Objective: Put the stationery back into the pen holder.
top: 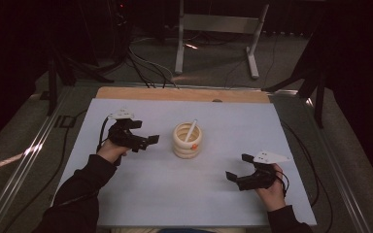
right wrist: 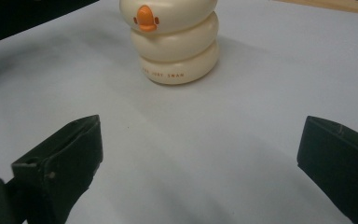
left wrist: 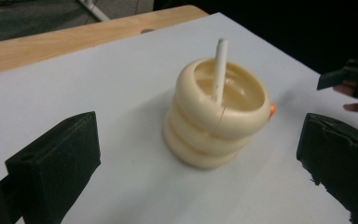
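A cream holder point(top: 187, 141) made of three stacked rings stands upright at the middle of the white sheet. A white pen point(top: 191, 129) leans inside it. My left gripper point(top: 144, 132) is open just left of the holder, apart from it. In the left gripper view the holder point(left wrist: 214, 126) and pen point(left wrist: 220, 70) sit between and beyond the wide black fingers point(left wrist: 56, 168). My right gripper point(top: 238, 168) is open at the front right, pointed at the holder with nothing in it. In the right gripper view, the holder point(right wrist: 177, 46) shows an orange beak point(right wrist: 145, 17).
The white sheet point(top: 175, 194) covers a wooden table whose far edge point(top: 184, 93) shows. Past it on the floor are a metal stand point(top: 213, 39) and cables point(top: 145, 68). The right hand and its gripper point(left wrist: 354, 81) appear at the right edge of the left gripper view.
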`<state>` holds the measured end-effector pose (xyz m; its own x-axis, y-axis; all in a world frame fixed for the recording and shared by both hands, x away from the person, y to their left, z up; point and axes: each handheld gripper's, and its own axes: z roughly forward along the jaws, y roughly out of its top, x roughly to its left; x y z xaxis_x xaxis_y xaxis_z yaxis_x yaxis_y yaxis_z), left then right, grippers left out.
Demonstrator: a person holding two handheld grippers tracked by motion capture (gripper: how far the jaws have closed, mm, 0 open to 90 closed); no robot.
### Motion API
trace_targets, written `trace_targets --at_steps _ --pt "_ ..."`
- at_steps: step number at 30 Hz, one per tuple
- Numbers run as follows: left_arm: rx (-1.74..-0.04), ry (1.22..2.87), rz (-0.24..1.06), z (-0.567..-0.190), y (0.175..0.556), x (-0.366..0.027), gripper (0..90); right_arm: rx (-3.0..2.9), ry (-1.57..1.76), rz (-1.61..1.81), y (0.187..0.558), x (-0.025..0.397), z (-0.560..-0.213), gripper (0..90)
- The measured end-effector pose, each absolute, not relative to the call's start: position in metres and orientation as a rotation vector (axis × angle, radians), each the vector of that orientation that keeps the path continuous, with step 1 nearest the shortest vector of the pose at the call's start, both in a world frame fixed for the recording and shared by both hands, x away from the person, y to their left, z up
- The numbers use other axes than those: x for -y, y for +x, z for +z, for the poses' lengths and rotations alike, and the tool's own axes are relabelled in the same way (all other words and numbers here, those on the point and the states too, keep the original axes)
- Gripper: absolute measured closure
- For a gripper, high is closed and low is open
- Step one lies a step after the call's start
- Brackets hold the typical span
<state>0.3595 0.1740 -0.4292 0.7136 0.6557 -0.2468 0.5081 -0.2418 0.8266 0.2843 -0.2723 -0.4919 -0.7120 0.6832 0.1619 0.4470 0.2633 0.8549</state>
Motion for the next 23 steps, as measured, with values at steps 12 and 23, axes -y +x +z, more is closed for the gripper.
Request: trace_targets --at_steps 12,23 --pt "-0.915 1.880 0.147 -0.456 0.333 -0.202 0.1 -2.299 1.050 1.421 0.284 0.271 -0.492 0.0" --pt "-0.903 1.886 0.171 -0.479 0.305 -0.214 0.1 -2.296 1.049 1.418 0.284 0.271 -0.492 0.0"
